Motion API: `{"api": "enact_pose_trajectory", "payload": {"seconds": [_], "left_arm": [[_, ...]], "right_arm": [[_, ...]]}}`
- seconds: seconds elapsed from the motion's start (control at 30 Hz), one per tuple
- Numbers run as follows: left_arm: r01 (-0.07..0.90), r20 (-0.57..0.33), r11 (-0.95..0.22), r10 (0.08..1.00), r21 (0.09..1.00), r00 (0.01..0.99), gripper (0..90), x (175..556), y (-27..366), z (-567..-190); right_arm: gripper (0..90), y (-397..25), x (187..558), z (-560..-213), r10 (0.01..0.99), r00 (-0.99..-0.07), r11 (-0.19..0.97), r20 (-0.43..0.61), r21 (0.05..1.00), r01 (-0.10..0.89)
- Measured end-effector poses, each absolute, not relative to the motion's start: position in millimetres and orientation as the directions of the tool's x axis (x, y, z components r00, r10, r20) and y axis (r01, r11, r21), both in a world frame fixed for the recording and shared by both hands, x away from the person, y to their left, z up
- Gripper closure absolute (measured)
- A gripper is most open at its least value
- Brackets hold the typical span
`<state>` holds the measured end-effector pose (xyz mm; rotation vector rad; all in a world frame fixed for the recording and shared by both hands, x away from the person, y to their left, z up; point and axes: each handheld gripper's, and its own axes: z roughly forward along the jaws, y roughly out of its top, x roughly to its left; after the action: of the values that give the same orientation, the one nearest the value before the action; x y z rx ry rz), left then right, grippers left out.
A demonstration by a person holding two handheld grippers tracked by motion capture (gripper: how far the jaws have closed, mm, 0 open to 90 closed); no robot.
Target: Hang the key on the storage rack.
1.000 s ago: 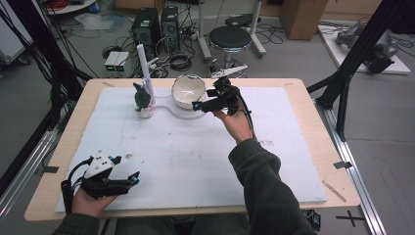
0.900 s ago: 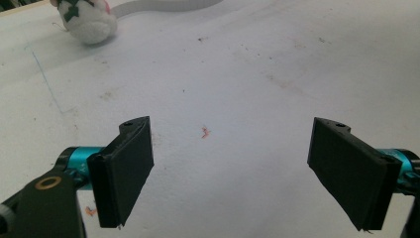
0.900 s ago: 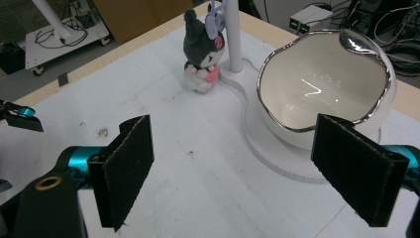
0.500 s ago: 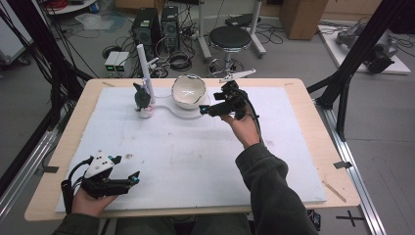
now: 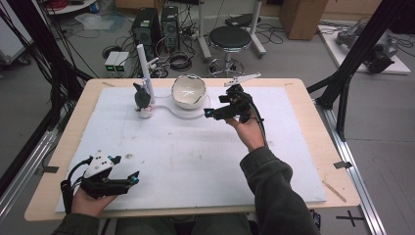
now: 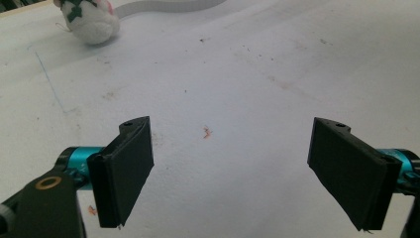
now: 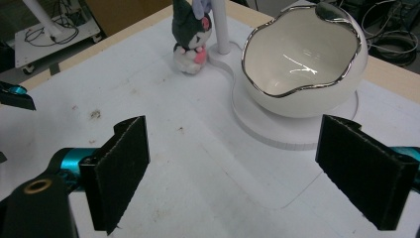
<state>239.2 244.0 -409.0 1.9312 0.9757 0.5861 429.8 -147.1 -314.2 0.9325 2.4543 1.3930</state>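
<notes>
Bowl (image 5: 188,91): at twelve o'clock, empty.
Right gripper (image 5: 211,113): jaws apart, beside it.
Left gripper (image 5: 133,178): apart, idle.
Risk: we judge a careless nudge tips it.

Plush toy (image 6: 89,20): head cut off by top edge in left gripper view, upper part unseen. White pole (image 7: 219,25): top cut off in right gripper view. Bowl (image 5: 188,91): base hidden behind own rim in high view; pattern inside too small to tell. Left gripper (image 5: 105,176): cable end lost under hand. Right gripper (image 5: 230,108): jaw gap too small to judge in high view (body blocks far jaw)
</notes>
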Motion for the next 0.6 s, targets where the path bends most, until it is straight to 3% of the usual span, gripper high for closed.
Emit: {"api": "enact_pose_trajectory", "payload": {"seconds": [0.6], "left_arm": [[0.405, 0.025, -0.316, 0.813, 0.858, 0.582, 18.0, 239.4, 244.5, -408.6]], "right_arm": [[12.2, -161.6, 418.5, -319.1, 0.599, -0.786, 0.360, 0.152, 0.826, 0.434]]}}
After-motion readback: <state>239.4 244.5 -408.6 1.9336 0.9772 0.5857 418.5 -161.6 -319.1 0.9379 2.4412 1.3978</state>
